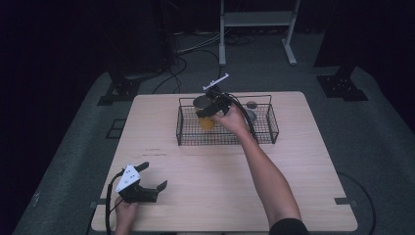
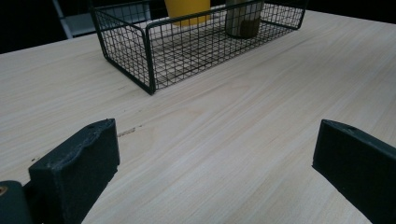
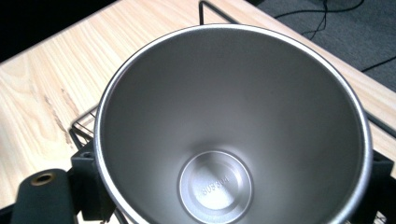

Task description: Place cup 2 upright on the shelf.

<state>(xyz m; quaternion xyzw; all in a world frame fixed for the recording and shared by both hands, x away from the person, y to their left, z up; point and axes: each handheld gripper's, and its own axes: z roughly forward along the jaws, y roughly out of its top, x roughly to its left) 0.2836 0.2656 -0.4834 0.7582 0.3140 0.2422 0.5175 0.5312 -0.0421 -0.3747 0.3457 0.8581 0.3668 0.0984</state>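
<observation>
Gripping one yellow cup (image 1: 207, 121) inside one wire basket (image 1: 266, 133), right gripper (image 1: 209, 110); left gripper (image 1: 155, 177) released.

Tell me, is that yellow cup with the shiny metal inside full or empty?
Empty. The right gripper view looks straight down into the yellow, steel-lined cup, and its bare metal bottom shows, dry, with stamped figures readable.
</observation>
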